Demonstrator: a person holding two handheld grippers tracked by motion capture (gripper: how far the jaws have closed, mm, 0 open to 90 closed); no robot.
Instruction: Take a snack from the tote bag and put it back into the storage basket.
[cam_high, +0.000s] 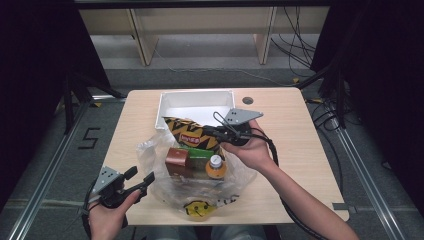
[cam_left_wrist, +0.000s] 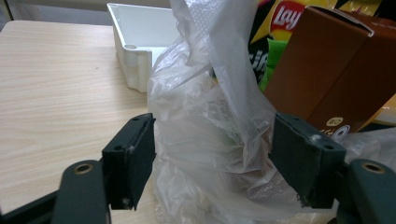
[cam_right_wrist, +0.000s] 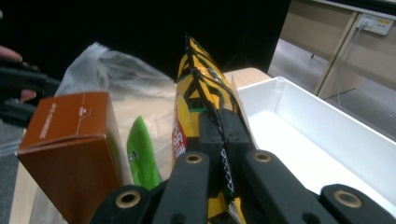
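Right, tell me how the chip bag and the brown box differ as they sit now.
The chip bag is a yellow and black crinkled packet; the brown box is plain, stiff cardboard. The chip bag is pinched at its sealed edge by the right gripper, while the brown box has no gripper on it. Both stand in the clear plastic bag.

On the bench (cam_high: 295, 150), the plastic bag (cam_high: 150, 150) holds a chip bag (cam_high: 192, 135), box (cam_high: 177, 160) and bottle (cam_high: 215, 165); the tray (cam_high: 172, 102) lies behind it.

Bright tabletop, dark surroundings; soft close-up focus.
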